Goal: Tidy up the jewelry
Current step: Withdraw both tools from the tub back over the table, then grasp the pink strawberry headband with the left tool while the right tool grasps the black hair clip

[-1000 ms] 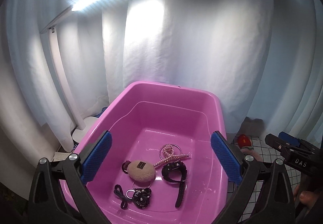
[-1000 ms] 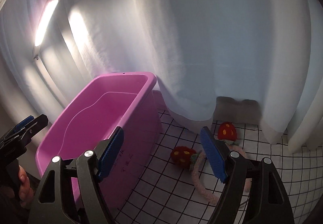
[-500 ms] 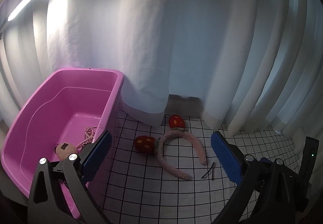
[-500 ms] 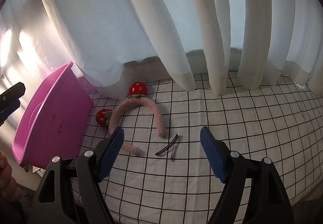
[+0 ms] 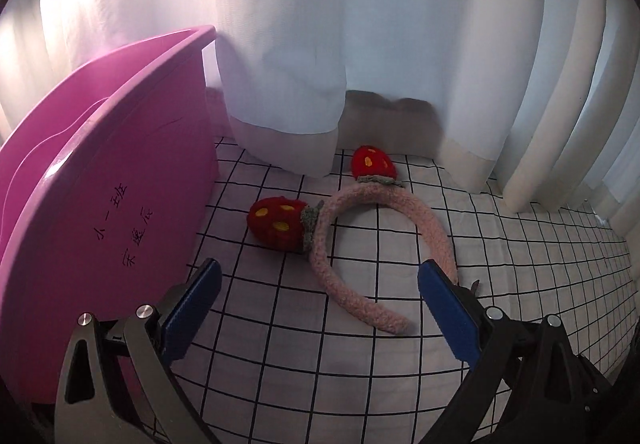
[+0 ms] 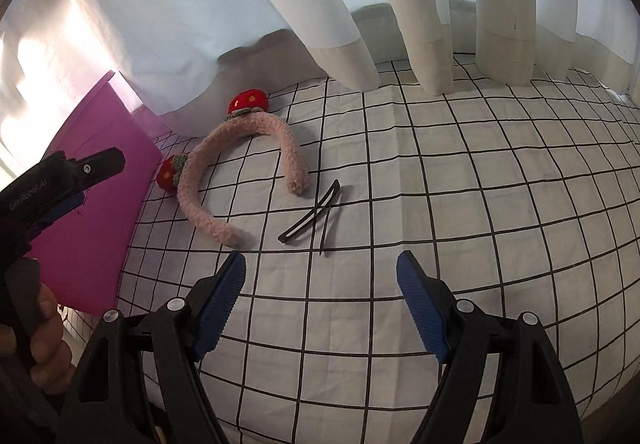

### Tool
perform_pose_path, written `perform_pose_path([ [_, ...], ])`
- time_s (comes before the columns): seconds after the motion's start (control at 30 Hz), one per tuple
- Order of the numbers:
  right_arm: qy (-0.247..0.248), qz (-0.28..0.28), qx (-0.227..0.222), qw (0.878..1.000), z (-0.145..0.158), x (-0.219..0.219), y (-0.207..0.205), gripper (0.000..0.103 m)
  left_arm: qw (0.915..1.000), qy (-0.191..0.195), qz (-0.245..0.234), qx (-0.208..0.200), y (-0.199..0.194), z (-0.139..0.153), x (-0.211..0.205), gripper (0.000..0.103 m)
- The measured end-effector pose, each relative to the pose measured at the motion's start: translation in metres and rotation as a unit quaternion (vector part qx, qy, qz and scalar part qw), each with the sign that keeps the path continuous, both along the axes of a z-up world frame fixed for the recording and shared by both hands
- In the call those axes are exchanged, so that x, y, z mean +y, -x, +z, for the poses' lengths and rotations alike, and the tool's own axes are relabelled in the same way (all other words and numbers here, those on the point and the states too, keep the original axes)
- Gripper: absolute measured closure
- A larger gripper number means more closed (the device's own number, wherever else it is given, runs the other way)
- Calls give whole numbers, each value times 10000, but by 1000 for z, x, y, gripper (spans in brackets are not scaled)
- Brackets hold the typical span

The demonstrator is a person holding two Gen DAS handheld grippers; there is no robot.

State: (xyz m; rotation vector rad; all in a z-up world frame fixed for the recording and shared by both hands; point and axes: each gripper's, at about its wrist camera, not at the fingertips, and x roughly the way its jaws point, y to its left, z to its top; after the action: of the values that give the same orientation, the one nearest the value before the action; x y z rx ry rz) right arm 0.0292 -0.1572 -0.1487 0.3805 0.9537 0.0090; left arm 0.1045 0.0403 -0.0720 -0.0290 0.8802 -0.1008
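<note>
Evidently this is the reach for the next pieces to go into the pink tub point(image 5: 108, 204), with nothing picked up yet. The left gripper point(image 5: 318, 310) hangs over the checked cloth point(image 6: 460, 172) with its blue pads wide apart and empty; the fuzzy pink headband point(image 5: 404, 204) lies just ahead, one of its ends between the two fingers in that view. The right gripper point(image 6: 320, 298) is likewise spread and holds nothing, and it points at the two thin dark hair clips point(image 6: 316, 214) that lie crossed on the cloth just beyond its tips.

The headband lies flat on the cloth beside the tub, its two red strawberry ornaments point(image 5: 280, 222) on the side nearest the tub wall. The clips lie just beside its free end, apart from it.

I judge that the next move calls for each gripper to come down and close on its own piece. The clips are slim and lie flat (a shallow pinch may slide over them), so the pads probably need to meet the cloth. The headband is soft and thick, an easier grip.

The white curtain point(image 5: 360, 44) hangs down to the cloth behind everything and touches nothing in the way. The tub's tall wall must be cleared on the way in. The left tool, with the hand point(image 6: 38, 340) holding it, sits close to the right one's view, so the two could crowd each other.
</note>
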Motion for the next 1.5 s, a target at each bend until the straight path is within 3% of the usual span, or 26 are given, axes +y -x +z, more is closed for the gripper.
perform_pose_path([
  [0.27,153,-499,-12,9986,-26,17,-19,29,9998,-159,-45,92,-26,-32,4,6],
  [0.67,863,-1078,-53,9904,-28,37,-28,29,9998,-46,-33,209,-47,-57,7,6],
  [1.07,1470,-1173,73,9821,-35,48,-38,29,9992,-85,-23,379,-60,-71,5,6],
  [1.5,1673,-1151,248,9789,-39,52,-46,29,9967,-255,32,771,-76,-100,-6,5],
])
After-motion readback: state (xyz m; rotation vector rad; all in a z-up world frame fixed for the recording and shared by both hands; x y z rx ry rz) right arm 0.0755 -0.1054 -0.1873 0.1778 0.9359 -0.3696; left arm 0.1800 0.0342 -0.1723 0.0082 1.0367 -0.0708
